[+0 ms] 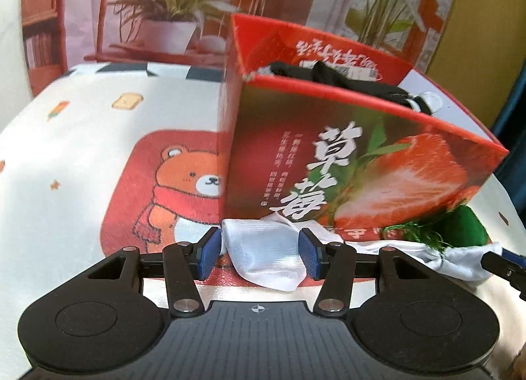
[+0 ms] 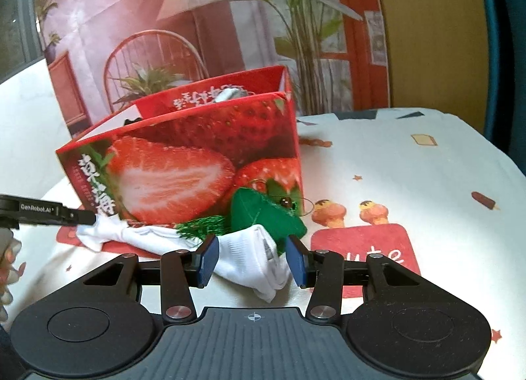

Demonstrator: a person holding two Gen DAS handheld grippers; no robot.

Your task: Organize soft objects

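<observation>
Now each half-open claw straddles one end of the white sock (image 1: 266, 255), gripping nothing yet: left claw (image 1: 259, 253), right claw (image 2: 251, 260). Close squarely, avoiding the green pouch (image 2: 263, 215) at one o'clock.

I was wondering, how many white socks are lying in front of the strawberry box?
2: one white sock between the left claw's pads, another white sock by the green pouch. More may be inside the box.

Home-like setup: cartoon-bear tablecloth (image 1: 98, 136), printed room backdrop (image 2: 203, 18).
</observation>
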